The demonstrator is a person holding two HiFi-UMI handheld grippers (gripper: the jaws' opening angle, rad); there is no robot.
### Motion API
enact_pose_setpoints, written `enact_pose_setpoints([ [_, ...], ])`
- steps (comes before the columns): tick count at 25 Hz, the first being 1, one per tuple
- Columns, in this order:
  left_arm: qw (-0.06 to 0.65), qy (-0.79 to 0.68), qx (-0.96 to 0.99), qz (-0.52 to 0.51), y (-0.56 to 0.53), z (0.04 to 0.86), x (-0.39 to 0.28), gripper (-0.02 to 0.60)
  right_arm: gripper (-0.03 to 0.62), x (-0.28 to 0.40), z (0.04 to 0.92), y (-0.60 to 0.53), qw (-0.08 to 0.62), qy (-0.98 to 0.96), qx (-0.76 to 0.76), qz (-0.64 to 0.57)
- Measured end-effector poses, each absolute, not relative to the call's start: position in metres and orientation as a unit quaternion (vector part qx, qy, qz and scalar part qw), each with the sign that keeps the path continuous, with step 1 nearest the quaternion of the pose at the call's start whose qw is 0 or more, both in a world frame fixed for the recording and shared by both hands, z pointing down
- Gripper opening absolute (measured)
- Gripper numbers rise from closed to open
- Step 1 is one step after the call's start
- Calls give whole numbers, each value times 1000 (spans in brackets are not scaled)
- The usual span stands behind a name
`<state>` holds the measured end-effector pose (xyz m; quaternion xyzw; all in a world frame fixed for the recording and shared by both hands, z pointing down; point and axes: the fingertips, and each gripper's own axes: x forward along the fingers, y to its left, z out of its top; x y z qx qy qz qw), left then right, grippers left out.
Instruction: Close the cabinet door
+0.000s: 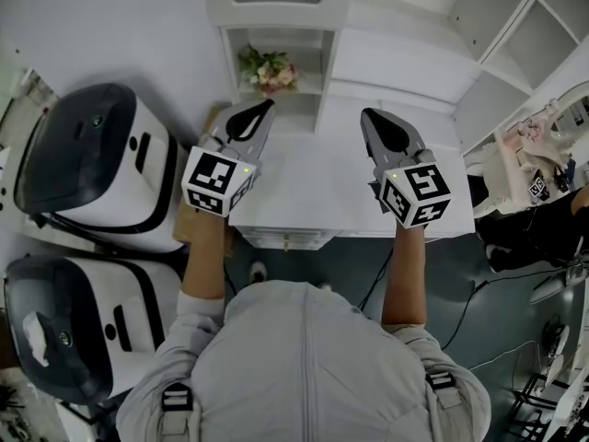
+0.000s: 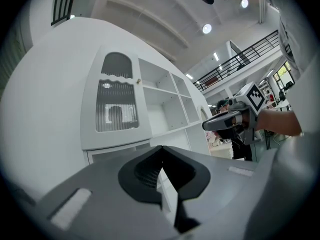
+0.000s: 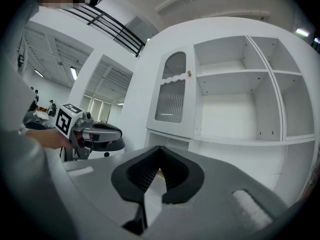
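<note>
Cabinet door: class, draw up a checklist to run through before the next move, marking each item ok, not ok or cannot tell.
1. Is the cabinet door flush with its frame? Ok, it looks shut in both gripper views.
2. Is the knob in view and unobstructed? Ok.
3. Is the left gripper empty, with its jaws together? Ok.
4. Is the right gripper empty, with its jaws together? Ok.
5. Are both grippers apart from the door, touching nothing? Ok.
6. Has the door latched? Cannot tell.
</note>
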<state>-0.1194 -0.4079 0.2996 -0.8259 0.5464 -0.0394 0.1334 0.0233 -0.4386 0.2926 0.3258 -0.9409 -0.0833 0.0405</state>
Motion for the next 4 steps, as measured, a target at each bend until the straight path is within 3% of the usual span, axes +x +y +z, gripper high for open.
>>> enact_pose_setpoints([
  [4, 131, 549, -825, -38, -408, 301, -124, 18, 2, 21, 292, -439, 39, -942, 324, -84],
])
